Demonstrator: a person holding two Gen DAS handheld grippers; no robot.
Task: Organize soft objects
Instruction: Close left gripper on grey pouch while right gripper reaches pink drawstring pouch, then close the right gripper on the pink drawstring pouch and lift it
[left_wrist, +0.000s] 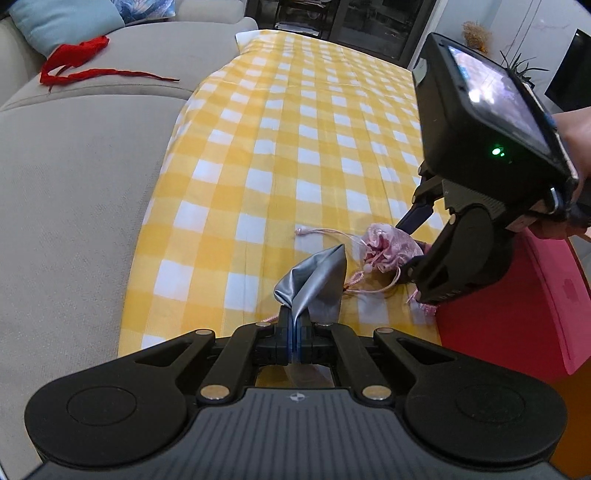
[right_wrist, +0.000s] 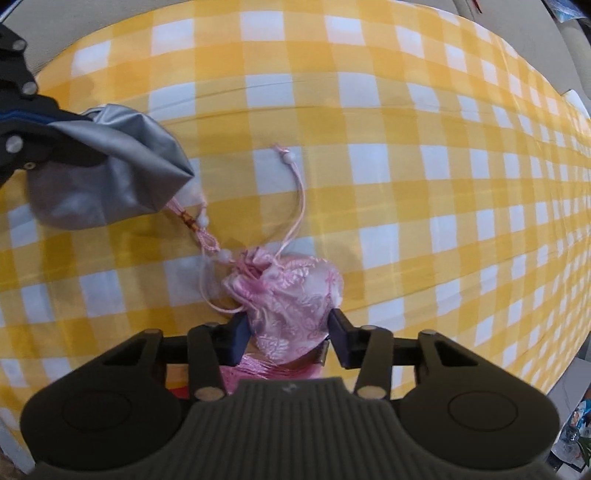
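A pink brocade drawstring pouch (right_wrist: 291, 295) lies on the yellow checked cloth (right_wrist: 406, 147), its cords trailing away. My right gripper (right_wrist: 290, 332) is open, one finger on each side of the pouch's base, not closed on it. A silver-grey satin pouch (left_wrist: 314, 280) is pinched in my left gripper (left_wrist: 294, 325), which is shut on its fabric and holds it just above the cloth. In the right wrist view the silver pouch (right_wrist: 114, 170) hangs at the left, its pink tassel touching the pink pouch's cords. In the left wrist view the pink pouch (left_wrist: 388, 247) sits under the right gripper (left_wrist: 417, 251).
A red-pink box (left_wrist: 524, 306) stands at the right edge of the cloth (left_wrist: 295, 129). A grey sofa (left_wrist: 74, 184) lies to the left, with a red ribbon (left_wrist: 81, 62) and a blue cushion (left_wrist: 62, 18) on it.
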